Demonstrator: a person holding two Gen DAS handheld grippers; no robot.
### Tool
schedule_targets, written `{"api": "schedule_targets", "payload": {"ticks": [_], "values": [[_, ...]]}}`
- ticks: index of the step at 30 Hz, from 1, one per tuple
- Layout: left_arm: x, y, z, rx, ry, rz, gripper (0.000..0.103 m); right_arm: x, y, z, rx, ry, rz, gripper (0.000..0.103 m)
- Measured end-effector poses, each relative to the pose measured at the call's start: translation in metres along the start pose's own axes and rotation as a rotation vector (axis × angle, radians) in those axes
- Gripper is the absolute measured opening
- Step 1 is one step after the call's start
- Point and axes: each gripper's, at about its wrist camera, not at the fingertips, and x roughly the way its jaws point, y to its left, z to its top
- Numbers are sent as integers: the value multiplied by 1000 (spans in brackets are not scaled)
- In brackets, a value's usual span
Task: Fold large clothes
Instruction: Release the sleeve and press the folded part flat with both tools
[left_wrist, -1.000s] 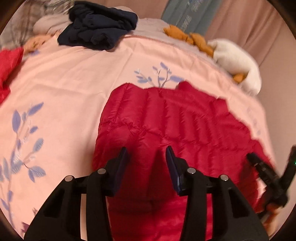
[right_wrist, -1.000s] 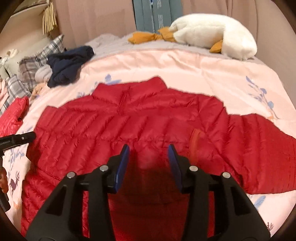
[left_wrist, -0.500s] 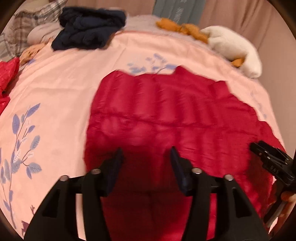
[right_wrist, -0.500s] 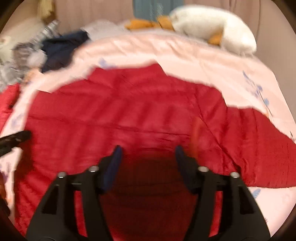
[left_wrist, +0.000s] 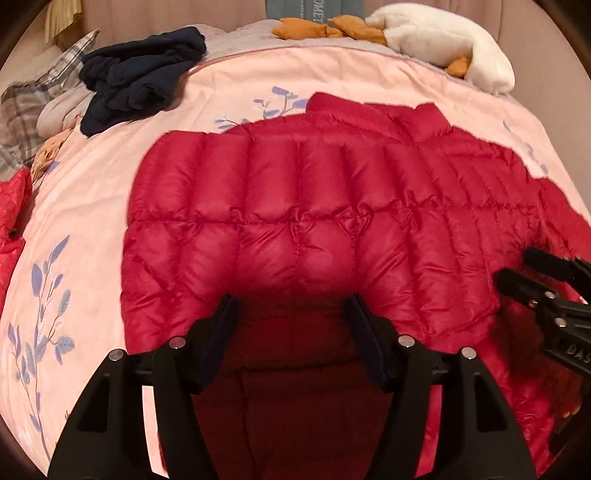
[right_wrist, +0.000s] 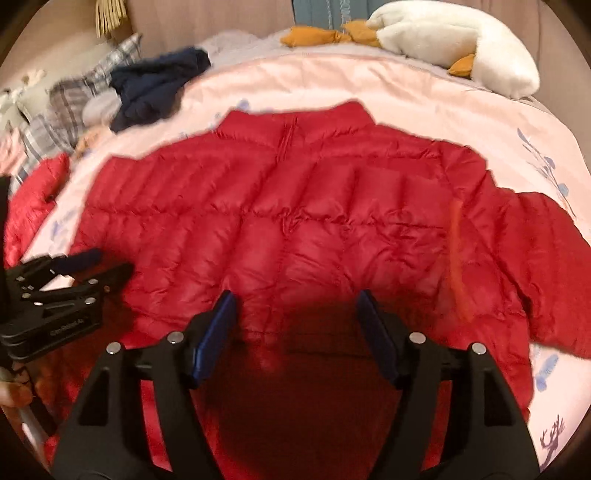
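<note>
A red quilted down jacket (left_wrist: 303, 206) is lying spread out flat on a bed, covering much of the pink bedspread (left_wrist: 92, 192) that is printed with blue leafy sprigs. Its collar (right_wrist: 295, 118) is pointing toward the far end of the bed, and one sleeve (right_wrist: 546, 266) is stretching out to the right in the right wrist view. A thin orange strip (right_wrist: 457, 254) is showing on the jacket near that sleeve; it is too blurred to identify.

The left tongs (left_wrist: 291, 314) are hovering just above the near part of the jacket with their fingers spread wide apart, gripping nothing. The right tongs (right_wrist: 295, 310) are likewise standing released, their blue-padded fingers well apart over the jacket's lower middle. Each pair is appearing at the edge of the other's view, near the jacket's hem.

Farther out, a heap of dark navy clothing (left_wrist: 144, 81) is sitting on the bedspread beyond the jacket, to the left. Next to it, plaid fabric (left_wrist: 26, 110) is bunching up at the bed's edge. Another piece of red fabric (left_wrist: 13, 218) is lying at the far left. At the head of the bed, a white plush goose (right_wrist: 454, 40) with orange feet is resting on its side.
</note>
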Motion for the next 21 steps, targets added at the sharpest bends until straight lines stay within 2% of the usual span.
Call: {"api": "schedule_targets", "payload": {"ticks": [2,5,9,11,12,16,18,21], "values": [[-3,0,-2,2,-12,-1,66,-9,-7,-4,26,-28,-2,72],[2,-5,-6,19,0,27,67,7,-19,-11,55,51,-11,75],[-9,-10,-7,-2,0,31,68,-2,-21,-15,61,43,8,76],[-22,-15,-11,7,-21,44,76,-24,-26,-19,95,7,55,77],[-30,-18,-14,14,-40,56,83,-36,-30,-23,105,-16,64,78],[-72,-34,-32,50,-147,52,98,-78,-54,-42,143,-81,73,85],[-91,-45,-43,68,-183,39,101,-94,-70,-52,182,-98,75,89],[-110,-55,-54,74,-190,1,102,-116,-103,-70,264,-116,73,92]]}}
